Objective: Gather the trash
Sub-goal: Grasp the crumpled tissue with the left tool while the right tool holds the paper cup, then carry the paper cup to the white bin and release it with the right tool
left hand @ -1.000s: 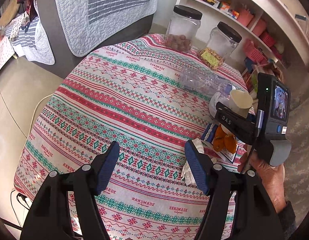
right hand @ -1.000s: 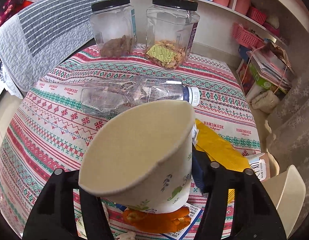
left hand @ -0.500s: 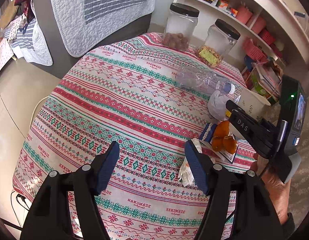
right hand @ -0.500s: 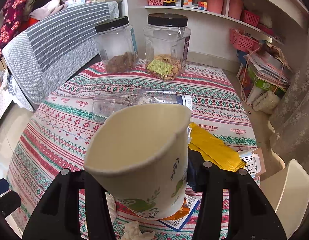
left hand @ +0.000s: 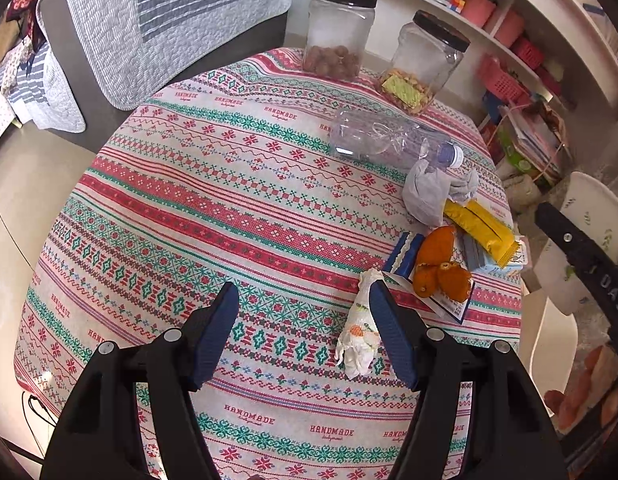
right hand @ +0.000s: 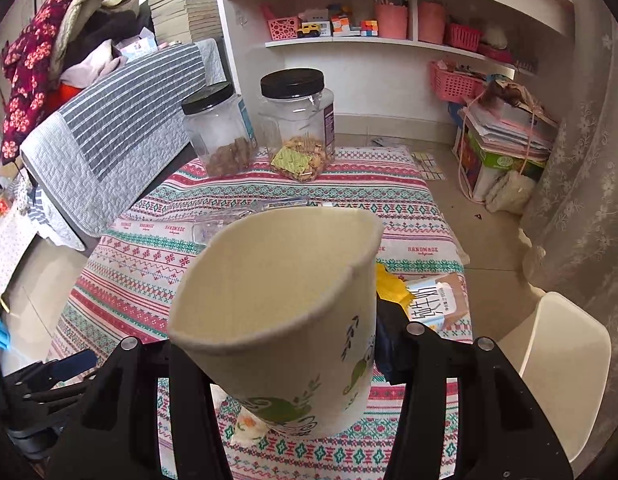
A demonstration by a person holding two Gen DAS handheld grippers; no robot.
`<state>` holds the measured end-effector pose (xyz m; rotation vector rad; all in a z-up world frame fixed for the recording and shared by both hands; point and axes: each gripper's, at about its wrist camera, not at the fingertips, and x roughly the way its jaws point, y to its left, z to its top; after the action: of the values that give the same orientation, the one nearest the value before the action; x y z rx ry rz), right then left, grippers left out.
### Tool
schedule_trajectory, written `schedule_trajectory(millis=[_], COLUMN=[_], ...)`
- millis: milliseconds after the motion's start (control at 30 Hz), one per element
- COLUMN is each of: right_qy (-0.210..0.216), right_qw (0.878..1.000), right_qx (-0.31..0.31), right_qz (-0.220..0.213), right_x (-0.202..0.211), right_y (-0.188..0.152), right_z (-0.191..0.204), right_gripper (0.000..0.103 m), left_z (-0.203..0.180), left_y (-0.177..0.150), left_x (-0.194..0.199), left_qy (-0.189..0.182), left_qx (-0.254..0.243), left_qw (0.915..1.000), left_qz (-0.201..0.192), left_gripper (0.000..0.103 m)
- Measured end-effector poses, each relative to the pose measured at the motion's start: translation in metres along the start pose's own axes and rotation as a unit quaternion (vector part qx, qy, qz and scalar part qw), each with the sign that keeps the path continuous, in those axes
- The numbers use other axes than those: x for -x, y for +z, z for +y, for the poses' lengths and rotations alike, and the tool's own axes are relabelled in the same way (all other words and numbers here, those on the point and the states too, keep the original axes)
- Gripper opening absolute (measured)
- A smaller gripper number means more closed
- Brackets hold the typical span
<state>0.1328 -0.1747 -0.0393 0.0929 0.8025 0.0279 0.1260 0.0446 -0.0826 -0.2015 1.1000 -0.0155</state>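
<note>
Paper cup lifted off the table, tissue wad next

Left tool [left hand: 303, 334] hangs open, empty, the crumpled tissue [left hand: 359, 334] just beside its right finger; next it must straddle and pinch it. Right tool [right hand: 293, 364] grips the paper cup [right hand: 281, 312], squeezed slightly tighter and carried higher off the table [left hand: 213, 208] than a second ago.

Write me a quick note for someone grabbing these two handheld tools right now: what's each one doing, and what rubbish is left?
Right gripper: shut on the paper cup, held up above the table.
Left gripper: open, holding nothing, beside the crumpled tissue.
On the table: crushed bottle, grey wad, yellow wrapper, orange peel, small carton.
Done: cup picked up.
Left: bin the cup, then collect the rest. The two jars aren't obviously trash.
</note>
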Motion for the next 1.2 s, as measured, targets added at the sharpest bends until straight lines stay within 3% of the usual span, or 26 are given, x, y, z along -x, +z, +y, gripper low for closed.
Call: schedule_trajectory(millis=[200,400,667,867,933,1000,1100,1200], right_qy=[-0.014,-0.020,-0.022,-0.031,-0.033,-0.035,-0.037,-0.035], right_qw=[0.999,0.999,0.999,0.998,0.998,0.998,0.998,0.998], right_qx=[-0.009,-0.030,-0.041,-0.042,-0.040,-0.038,-0.036,-0.037], right_qz=[-0.031,-0.033,0.012,0.019,0.023,0.027,0.026,0.027], right_x=[0.038,0.055,0.037,0.037,0.035,0.033,0.033,0.033], right_y=[-0.007,-0.026,-0.047,-0.051,-0.052,-0.053,-0.053,-0.054], right_z=[-0.015,-0.027,-0.042,-0.053,-0.054,-0.054,-0.053,-0.053], right_gripper=[0.049,0.049,0.049,0.050,0.050,0.050,0.050,0.050], left_z=[-0.015,-0.029,-0.051,-0.052,-0.053,-0.054,-0.057,-0.058], left_y=[-0.003,-0.006,-0.018,-0.023,-0.024,-0.025,-0.027,-0.028], left_x=[-0.021,-0.040,-0.068,-0.080,-0.081,-0.081,-0.079,-0.077], left_qy=[0.005,0.015,0.030,0.033,0.028,0.014,0.008,0.007], left_qx=[-0.019,-0.042,-0.077,-0.079,-0.082,-0.084,-0.091,-0.092], left_qw=[0.9995,0.9983,0.9948,0.9934,0.9930,0.9926,0.9918,0.9916], left_qz=[0.024,0.038,0.060,0.077,0.080,0.087,0.089,0.090], left_gripper=[0.066,0.066,0.066,0.066,0.062,0.049,0.037,0.036])
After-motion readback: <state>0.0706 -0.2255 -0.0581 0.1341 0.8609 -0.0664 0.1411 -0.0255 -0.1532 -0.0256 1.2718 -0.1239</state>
